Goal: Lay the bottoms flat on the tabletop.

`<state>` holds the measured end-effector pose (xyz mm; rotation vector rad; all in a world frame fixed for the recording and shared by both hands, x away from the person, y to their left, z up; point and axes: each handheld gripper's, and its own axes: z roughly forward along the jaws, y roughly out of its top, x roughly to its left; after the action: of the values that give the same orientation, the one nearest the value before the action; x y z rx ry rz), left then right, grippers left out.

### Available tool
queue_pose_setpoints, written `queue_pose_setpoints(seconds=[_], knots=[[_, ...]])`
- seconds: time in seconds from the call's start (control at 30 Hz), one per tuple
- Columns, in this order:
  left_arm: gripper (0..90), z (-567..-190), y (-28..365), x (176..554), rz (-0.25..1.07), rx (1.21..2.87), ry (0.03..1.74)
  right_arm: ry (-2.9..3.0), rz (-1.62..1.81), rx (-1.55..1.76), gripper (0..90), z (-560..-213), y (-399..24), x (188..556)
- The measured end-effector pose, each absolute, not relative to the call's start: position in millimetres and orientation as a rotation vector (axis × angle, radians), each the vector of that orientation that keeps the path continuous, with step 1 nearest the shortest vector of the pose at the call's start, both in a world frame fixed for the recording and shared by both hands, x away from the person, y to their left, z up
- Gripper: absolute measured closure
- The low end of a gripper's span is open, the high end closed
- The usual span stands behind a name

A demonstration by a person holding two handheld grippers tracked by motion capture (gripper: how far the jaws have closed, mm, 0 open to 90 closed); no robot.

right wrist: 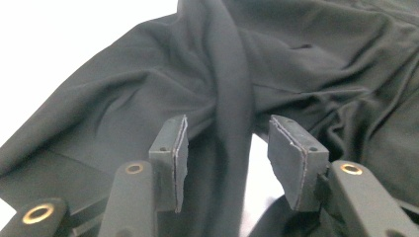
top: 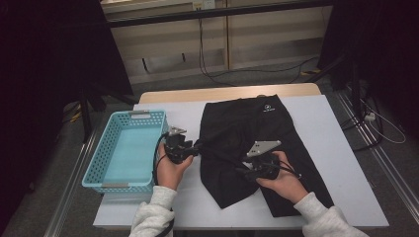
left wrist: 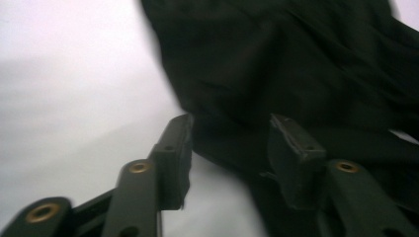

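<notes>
**Black shorts lie lengthwise beside the basket**

While the black shorts [top: 247, 143] run waistband-far to legs-near, just right of the turquoise basket [top: 126, 150], the left gripper [top: 195, 147] stands spread at their basket-side edge, the right gripper [top: 243, 170] spread around a raised fold. Bare table [top: 336, 148] lies beyond the shorts, away from the basket.

I can make out one mark: a small white round logo [top: 267, 107] printed near the far edge of the black fabric garment [top: 247, 133] spread on the surface. From the high view it is too small for me to read any letters or a brand in it. I find no other text, number or label I can read.
</notes>
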<state>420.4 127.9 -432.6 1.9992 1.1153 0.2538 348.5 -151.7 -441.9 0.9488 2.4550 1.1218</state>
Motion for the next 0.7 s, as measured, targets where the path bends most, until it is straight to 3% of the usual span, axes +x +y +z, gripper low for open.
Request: queue_pose_setpoints(seconds=[0.27,0.4,0.47,0.7], knots=[[63.5,-448.1,100.6,396.2,0.157,2.134,1.037,2.443,1.123,0.962,51.3,-440.9,-155.8,349.0],[83.1,-452.1,95.7,394.9,0.155,2.169,1.033,2.437,1.118,0.971,50.8,-441.2,-158.0,349.4],[87.5,-451.7,96.0,394.6,0.154,2.175,1.034,2.437,1.115,0.968,50.8,-441.5,-158.7,349.2],[89.7,-437.2,110.4,393.1,0.110,2.091,1.051,2.432,1.106,0.977,50.8,-441.9,-162.0,349.3]])
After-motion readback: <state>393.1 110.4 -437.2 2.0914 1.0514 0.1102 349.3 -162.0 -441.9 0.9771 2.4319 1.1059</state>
